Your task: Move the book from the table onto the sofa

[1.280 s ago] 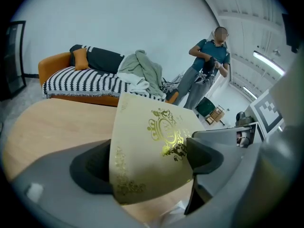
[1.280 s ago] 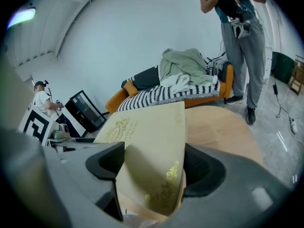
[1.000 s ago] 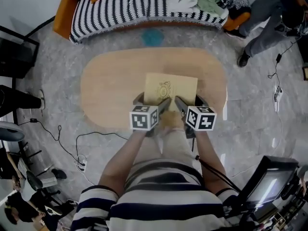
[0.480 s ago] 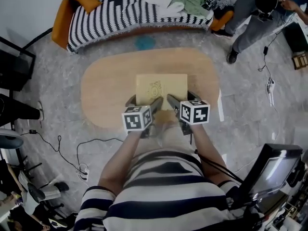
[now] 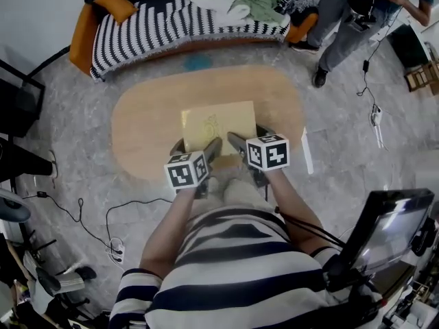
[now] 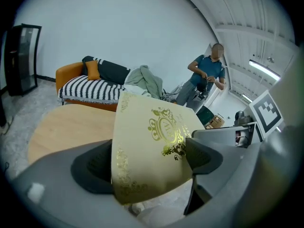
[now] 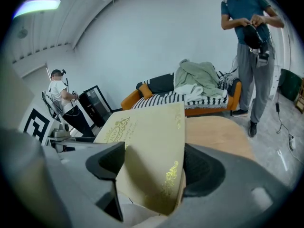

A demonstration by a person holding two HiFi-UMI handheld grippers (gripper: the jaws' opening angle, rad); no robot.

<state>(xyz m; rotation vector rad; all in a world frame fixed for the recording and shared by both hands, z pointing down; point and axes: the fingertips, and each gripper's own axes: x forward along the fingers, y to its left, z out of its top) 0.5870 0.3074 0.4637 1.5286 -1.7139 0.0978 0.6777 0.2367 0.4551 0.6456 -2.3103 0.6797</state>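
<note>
Both the left gripper (image 5: 212,147) and right gripper (image 5: 234,142) are pinching the flat cream book (image 5: 217,125), gold-embossed cover, above the oval wooden table (image 5: 140,118).

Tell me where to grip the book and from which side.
Grip the book by the edge facing away from the sofa, coming from that side: it is thin and flat, so jaws span its thickness. The left tool and right tool clamp that edge.

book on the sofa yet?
No, the book is clamped in the left claw and right claw above the table, short of the sofa.
</note>
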